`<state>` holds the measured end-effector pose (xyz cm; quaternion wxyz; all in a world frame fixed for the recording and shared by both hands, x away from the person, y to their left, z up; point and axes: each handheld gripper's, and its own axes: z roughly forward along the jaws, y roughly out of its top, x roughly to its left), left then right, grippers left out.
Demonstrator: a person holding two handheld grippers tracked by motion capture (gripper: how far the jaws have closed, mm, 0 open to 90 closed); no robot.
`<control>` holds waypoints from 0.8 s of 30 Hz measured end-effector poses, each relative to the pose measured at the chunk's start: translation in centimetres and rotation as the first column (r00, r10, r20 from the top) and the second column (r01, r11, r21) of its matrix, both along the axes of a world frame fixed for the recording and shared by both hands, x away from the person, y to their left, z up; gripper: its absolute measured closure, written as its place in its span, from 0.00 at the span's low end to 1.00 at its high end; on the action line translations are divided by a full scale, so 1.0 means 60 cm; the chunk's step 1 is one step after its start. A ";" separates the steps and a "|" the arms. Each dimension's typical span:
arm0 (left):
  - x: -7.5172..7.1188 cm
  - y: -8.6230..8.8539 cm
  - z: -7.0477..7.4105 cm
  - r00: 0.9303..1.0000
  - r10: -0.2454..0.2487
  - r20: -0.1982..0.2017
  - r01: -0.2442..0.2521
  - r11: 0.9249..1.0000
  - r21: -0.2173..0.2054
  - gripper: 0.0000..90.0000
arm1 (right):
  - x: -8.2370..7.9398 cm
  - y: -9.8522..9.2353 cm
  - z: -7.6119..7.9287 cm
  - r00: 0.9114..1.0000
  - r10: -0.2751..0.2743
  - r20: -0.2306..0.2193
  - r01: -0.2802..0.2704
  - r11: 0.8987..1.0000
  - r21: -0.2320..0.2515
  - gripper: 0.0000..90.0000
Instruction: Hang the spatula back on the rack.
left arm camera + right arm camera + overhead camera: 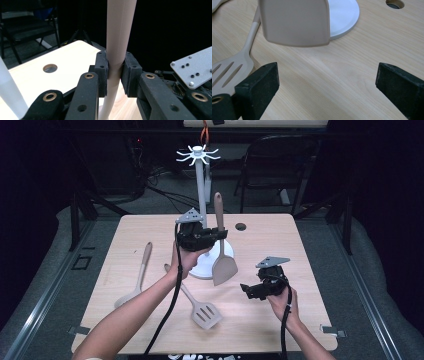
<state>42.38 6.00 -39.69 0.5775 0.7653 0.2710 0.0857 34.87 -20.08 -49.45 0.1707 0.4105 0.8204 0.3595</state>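
My left gripper is shut on the handle of a beige solid spatula, which hangs upright with its blade just above the table. In the left gripper view the pads press on both sides of the spatula handle. My right gripper is low over the table at the right, jaws wide open with nothing between them. In the right gripper view the open gripper faces the spatula blade, which hangs a little beyond the jaws.
A white utensil rack with hooks on top stands on a round base behind the spatula. A slotted spatula and a beige spoon lie on the wooden table. A cable hole is near the far edge.
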 end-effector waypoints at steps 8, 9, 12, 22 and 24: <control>0.008 -0.001 0.020 1.000 0.000 0.026 -0.001 1.000 0.012 0.86 | 0.000 0.000 0.000 1.000 0.009 -0.013 -0.010 1.000 -0.018 0.05; 0.010 -0.001 0.022 1.000 0.001 0.025 -0.002 1.000 0.017 0.86 | 0.000 0.001 0.000 1.000 0.008 -0.014 -0.008 1.000 -0.019 0.05; 0.017 0.000 0.028 1.000 0.005 0.030 -0.006 1.000 0.027 0.86 | 0.000 0.001 -0.001 1.000 0.005 -0.018 -0.006 1.000 -0.019 0.05; 0.034 0.009 0.052 0.999 0.010 0.035 -0.011 1.000 0.019 0.86 | 0.002 0.001 -0.003 1.000 0.010 -0.023 -0.011 1.000 -0.025 0.05; 0.037 0.010 0.057 0.999 0.011 0.036 -0.011 1.000 0.013 0.86 | 0.002 0.000 -0.002 0.999 0.016 -0.036 -0.018 0.998 -0.052 0.05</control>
